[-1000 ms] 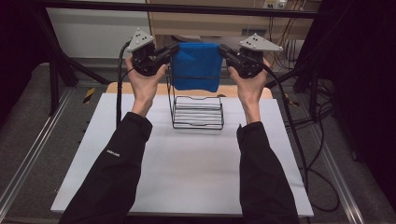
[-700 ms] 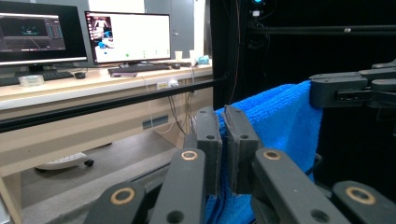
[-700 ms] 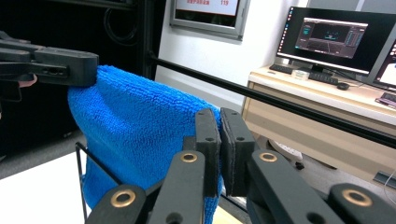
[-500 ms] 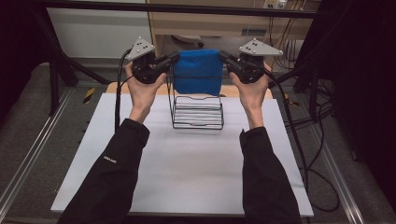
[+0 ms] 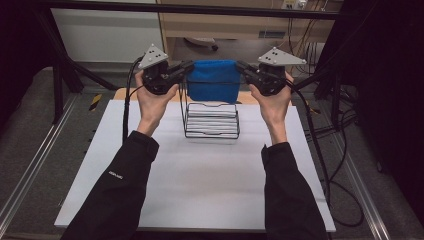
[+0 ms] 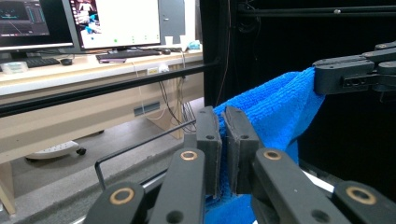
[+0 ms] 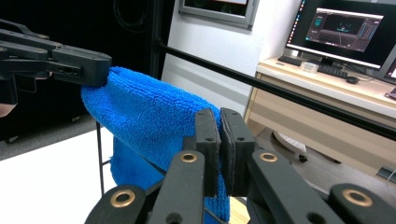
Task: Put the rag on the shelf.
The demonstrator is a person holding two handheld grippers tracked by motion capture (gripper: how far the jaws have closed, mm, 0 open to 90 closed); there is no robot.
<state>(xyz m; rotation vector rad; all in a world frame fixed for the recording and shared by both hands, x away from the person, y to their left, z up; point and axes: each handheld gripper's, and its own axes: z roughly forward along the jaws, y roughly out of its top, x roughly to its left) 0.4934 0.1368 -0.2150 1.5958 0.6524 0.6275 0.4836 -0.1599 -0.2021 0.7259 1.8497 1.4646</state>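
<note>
A blue microfibre cloth (image 5: 214, 80) hangs stretched between my two grippers, above the back of a black wire rack (image 5: 211, 121). My left gripper (image 5: 189, 67) is shut on the cloth's left top corner and my right gripper (image 5: 241, 66) is shut on its right top corner. In the left gripper view the jaws (image 6: 223, 140) pinch the cloth (image 6: 271, 112), and the other gripper (image 6: 348, 74) grips its far corner. The right gripper view has the jaws (image 7: 219, 144) closed on the cloth (image 7: 149, 121), with the left gripper (image 7: 88, 67) on the far end. Whether the cloth touches the rack I cannot tell.
The rack stands at the back middle of a white tabletop (image 5: 200, 185). A black frame bar (image 5: 200, 7) crosses behind it, and beyond that stands a wooden desk (image 6: 70, 107) with monitors. Cables (image 5: 330, 165) trail along the table's right side.
Both grippers and the cloth between them have sunk slightly toward the rack. The grips have not changed.
</note>
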